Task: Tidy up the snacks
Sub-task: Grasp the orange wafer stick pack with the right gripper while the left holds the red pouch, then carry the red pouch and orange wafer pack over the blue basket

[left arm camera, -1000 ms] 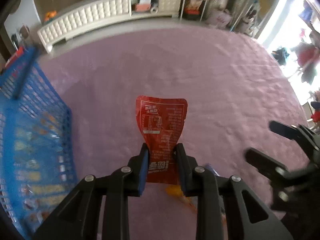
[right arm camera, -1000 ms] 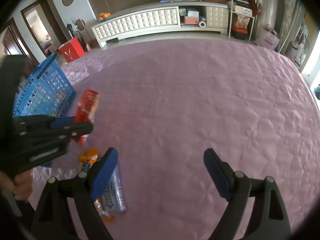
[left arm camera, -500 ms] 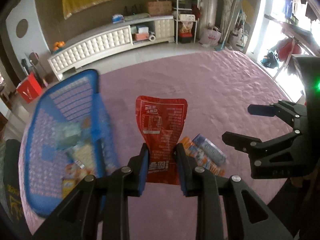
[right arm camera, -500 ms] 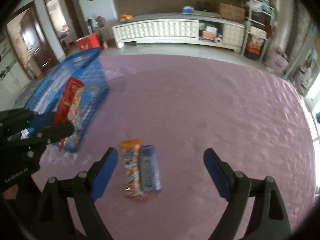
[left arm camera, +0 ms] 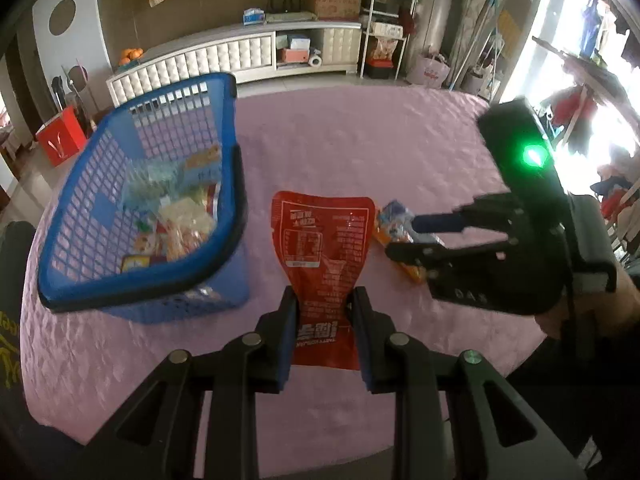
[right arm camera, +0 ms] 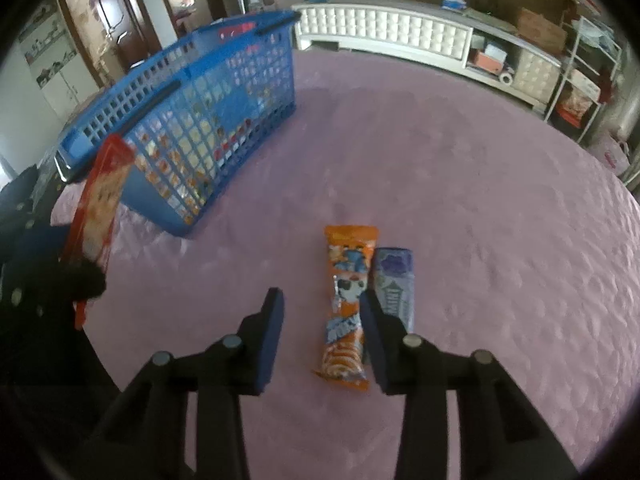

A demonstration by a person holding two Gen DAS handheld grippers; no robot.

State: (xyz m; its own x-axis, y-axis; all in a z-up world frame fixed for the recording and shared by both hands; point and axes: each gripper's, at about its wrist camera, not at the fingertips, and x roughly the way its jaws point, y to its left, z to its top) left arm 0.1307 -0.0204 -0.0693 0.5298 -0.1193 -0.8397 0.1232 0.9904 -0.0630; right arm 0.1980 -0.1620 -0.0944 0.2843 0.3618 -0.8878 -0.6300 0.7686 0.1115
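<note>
Hanging clamped between the closed pads of the left gripper (left arm camera: 323, 322), the red snack pouch (left arm camera: 324, 256) is flat and glossy, wide at its far end and pinched narrow at the grip, its back printed with white text and a table. It is held above the pink quilted cover (left arm camera: 360, 140), just right of the blue basket (left arm camera: 236, 184), which already contains assorted packets. The right gripper (right arm camera: 322, 332) is closing over an orange snack packet (right arm camera: 346, 304) lying on the cover; its pads are not yet pressing the packet. A purple packet (right arm camera: 394, 276) lies touching the orange one's right side.
</note>
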